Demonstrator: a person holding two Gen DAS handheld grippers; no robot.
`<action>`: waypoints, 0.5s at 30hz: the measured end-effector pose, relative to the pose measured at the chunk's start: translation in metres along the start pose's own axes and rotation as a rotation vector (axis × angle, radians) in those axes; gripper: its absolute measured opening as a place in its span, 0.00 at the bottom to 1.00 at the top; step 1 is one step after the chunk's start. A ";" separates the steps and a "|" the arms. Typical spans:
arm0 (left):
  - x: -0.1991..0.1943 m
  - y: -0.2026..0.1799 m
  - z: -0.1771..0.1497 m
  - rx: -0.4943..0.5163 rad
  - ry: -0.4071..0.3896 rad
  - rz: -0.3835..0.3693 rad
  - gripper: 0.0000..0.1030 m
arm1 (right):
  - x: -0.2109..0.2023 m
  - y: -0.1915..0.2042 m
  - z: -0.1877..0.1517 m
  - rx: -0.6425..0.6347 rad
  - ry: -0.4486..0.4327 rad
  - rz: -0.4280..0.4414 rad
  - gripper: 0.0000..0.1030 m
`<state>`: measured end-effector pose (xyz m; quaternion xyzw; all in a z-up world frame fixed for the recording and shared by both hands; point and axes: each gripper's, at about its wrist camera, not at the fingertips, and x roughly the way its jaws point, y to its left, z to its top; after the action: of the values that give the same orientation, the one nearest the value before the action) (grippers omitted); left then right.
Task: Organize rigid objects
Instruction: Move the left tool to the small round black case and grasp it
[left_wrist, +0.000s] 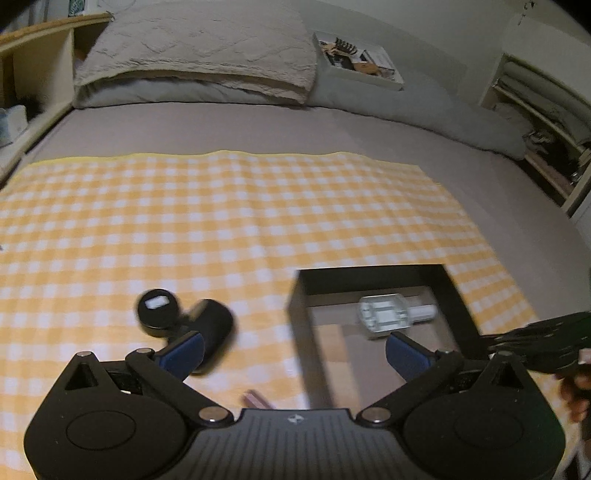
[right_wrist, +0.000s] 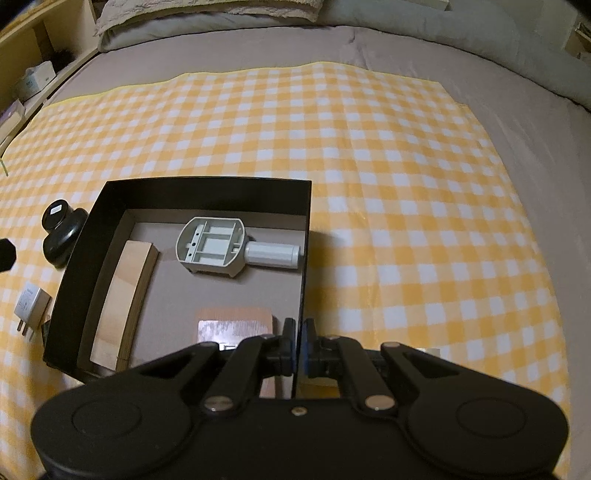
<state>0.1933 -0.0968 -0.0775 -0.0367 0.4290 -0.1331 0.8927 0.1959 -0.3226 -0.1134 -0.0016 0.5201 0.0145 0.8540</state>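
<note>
Left gripper (left_wrist: 295, 347) spread as wide as it goes, nothing btwn the blue pads, hovering over the yellow checked cloth (left_wrist: 221, 206) on the bed. Right gripper (right_wrist: 298, 332) clamped tight on the right wall of the black box (right_wrist: 207, 190), near its front corner. Inside the box: grey plastic part (right_wrist: 212, 247) w/ a white cylinder, lying by the far wall; wood block (right_wrist: 122, 302) along the left wall. Outside, left of the box: black round gadget (right_wrist: 61, 230) & white plug adapter (right_wrist: 31, 304).
</note>
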 end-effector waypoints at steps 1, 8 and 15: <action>0.001 0.005 0.000 0.008 0.003 0.012 1.00 | 0.000 0.000 0.000 -0.004 -0.002 -0.003 0.04; 0.010 0.042 0.002 -0.013 0.032 0.075 1.00 | 0.001 0.002 0.001 -0.013 -0.001 -0.008 0.04; 0.028 0.081 0.010 -0.079 0.059 0.146 1.00 | 0.002 0.002 -0.001 -0.008 -0.003 -0.005 0.04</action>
<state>0.2346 -0.0270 -0.1073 -0.0367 0.4617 -0.0519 0.8847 0.1961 -0.3210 -0.1150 -0.0065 0.5190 0.0143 0.8546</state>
